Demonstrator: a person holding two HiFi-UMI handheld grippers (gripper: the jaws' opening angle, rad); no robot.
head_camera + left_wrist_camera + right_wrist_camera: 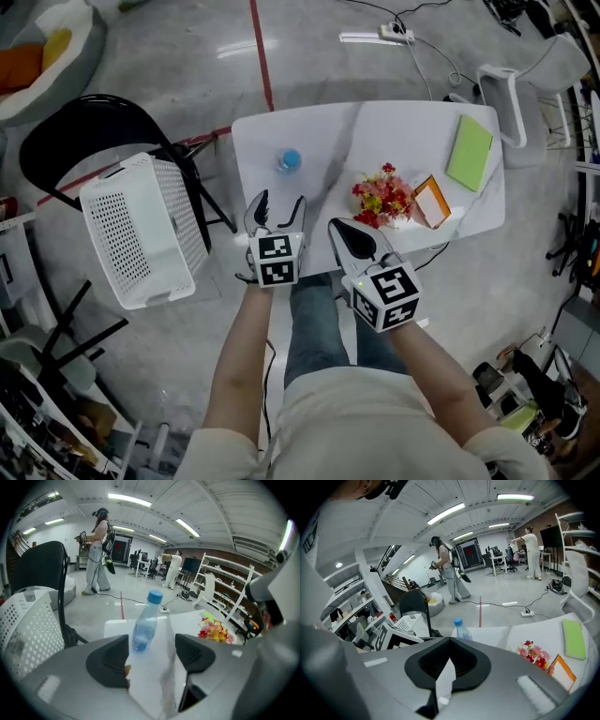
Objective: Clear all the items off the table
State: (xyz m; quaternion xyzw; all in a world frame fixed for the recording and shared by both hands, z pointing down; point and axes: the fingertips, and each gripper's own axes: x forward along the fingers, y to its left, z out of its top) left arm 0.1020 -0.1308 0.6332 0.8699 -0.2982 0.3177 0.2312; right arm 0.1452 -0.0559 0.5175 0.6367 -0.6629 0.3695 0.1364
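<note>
Basket sits by the black chair, left of the bench. Your left gripper hovers at the near edge, jaws wide apart and empty, with the water bottle upright just beyond them. Your right gripper has its jaws pressed together on nothing, near the flowers. The orange box and green pad lie farther right.
</note>
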